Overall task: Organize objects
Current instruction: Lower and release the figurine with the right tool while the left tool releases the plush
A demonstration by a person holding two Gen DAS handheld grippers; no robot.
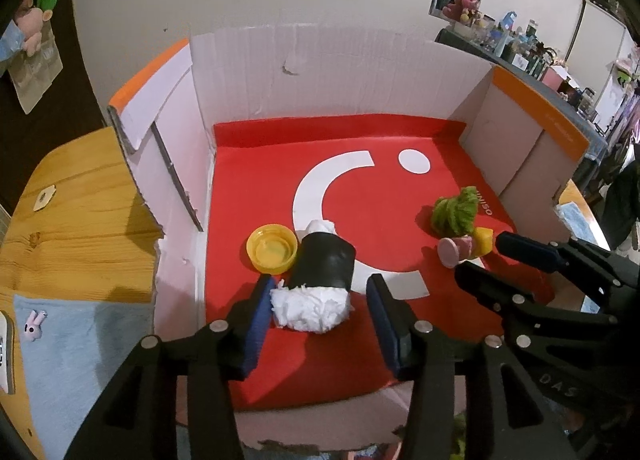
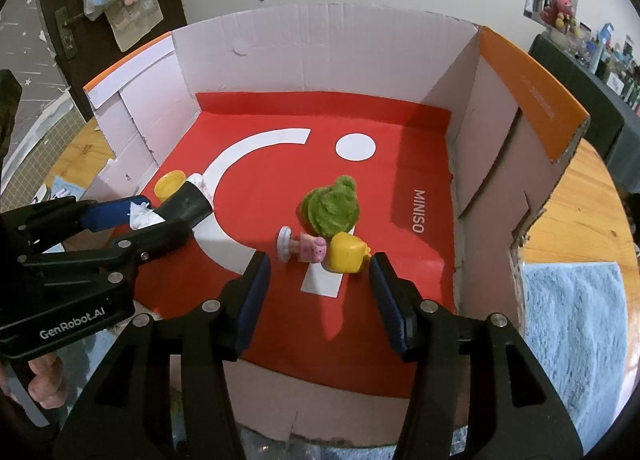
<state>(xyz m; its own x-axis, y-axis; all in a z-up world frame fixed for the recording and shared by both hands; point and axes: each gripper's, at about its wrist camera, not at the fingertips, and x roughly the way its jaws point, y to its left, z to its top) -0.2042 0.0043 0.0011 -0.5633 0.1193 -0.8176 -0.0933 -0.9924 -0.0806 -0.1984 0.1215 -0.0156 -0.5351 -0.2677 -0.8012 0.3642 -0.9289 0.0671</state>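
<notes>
A black tube stuffed with white tissue lies on the red liner of an open cardboard box. My left gripper is open, its blue pads on either side of the tube's near tissue end. A yellow lid lies just left of the tube. A green fuzzy toy and a small doll with a yellow head and pink dress lie on the liner at the right. My right gripper is open, just in front of the doll. The tube also shows in the right wrist view.
The box stands on a wooden table with tall white walls and orange flaps. A light blue cloth lies left of the box, another blue towel to its right. A cluttered shelf stands at the far right.
</notes>
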